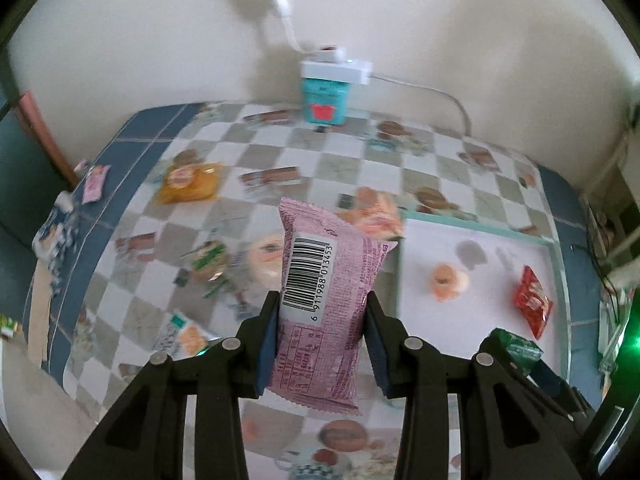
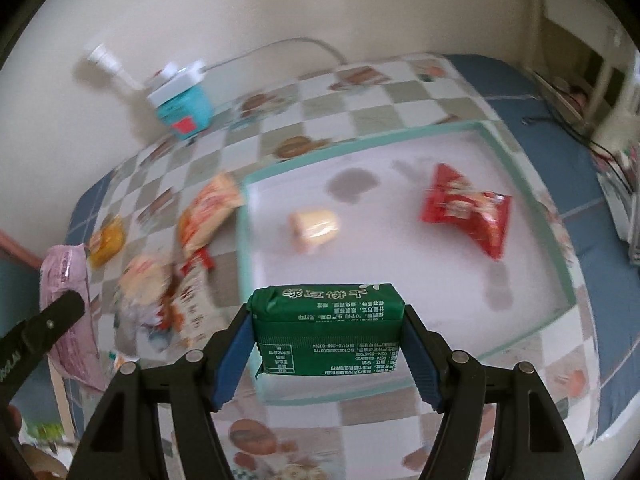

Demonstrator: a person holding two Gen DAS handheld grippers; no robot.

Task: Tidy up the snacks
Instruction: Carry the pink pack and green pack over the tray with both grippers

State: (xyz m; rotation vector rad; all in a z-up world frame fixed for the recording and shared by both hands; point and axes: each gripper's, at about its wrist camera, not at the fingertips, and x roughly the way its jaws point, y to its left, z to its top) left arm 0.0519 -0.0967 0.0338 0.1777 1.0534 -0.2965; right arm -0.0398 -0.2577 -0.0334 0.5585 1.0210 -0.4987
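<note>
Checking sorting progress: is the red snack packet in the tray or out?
In. The red packet lies on the white floor inside the teal-rimmed tray.

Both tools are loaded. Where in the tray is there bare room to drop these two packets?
The white tray holds only a peach roll and a red packet. Free patches: the near strip between the roll and the front rim, and the far left corner behind the roll. The checkered cloth left of the tray is crowded with loose snacks.
</note>
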